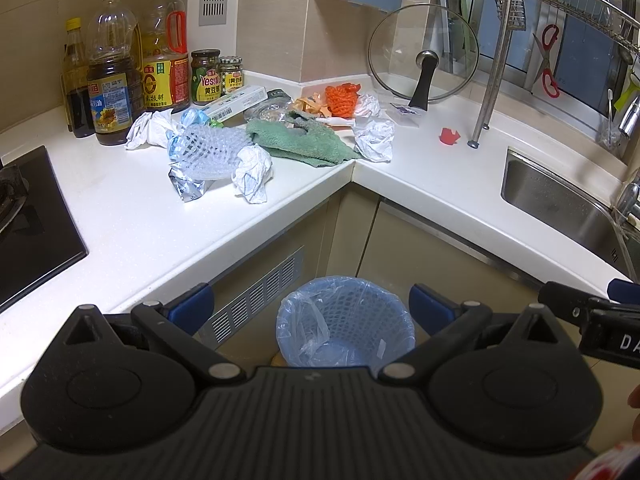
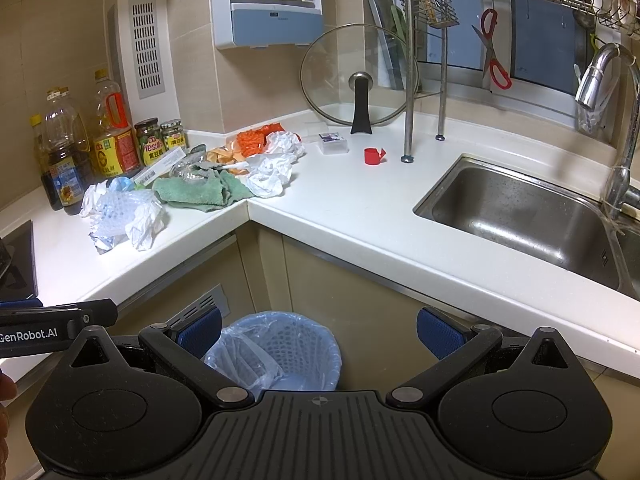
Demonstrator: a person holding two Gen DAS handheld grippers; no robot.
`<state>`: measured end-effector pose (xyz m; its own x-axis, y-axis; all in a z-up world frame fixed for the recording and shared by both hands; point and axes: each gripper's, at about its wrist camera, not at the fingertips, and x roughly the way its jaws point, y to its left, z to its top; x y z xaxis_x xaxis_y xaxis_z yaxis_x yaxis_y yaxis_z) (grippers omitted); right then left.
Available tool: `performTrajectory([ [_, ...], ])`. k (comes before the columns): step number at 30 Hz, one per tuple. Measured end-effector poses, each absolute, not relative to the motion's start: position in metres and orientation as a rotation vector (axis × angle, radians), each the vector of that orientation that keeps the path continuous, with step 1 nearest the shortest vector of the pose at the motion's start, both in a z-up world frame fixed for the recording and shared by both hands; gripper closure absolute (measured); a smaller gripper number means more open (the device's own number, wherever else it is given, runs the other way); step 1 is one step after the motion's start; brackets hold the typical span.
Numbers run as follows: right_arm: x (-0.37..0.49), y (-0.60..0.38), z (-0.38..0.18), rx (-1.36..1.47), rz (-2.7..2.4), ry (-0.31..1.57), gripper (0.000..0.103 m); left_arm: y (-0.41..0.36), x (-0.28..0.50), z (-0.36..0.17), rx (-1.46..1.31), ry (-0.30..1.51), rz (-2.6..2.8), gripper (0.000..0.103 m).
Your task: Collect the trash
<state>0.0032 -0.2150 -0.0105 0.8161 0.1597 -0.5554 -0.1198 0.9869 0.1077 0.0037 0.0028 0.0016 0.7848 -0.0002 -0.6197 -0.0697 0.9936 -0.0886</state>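
A pile of trash lies on the white corner counter: crumpled white paper, foam netting, a foil wrapper, an orange net, another paper ball and a green rag. It also shows in the right wrist view: paper, netting. A blue bin with a plastic liner stands on the floor below, also in the right wrist view. My left gripper and right gripper are open, empty, above the bin.
Oil and sauce bottles and jars stand at the back left. A stove is at the left. A glass lid, a red cap, a dish rack leg and a steel sink are right.
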Motion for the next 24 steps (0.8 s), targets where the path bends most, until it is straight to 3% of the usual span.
performTrajectory([
  [24, 0.076, -0.267, -0.005, 0.072, 0.299, 0.547, 0.000, -0.027, 0.056, 0.025, -0.235, 0.592, 0.123, 0.000],
])
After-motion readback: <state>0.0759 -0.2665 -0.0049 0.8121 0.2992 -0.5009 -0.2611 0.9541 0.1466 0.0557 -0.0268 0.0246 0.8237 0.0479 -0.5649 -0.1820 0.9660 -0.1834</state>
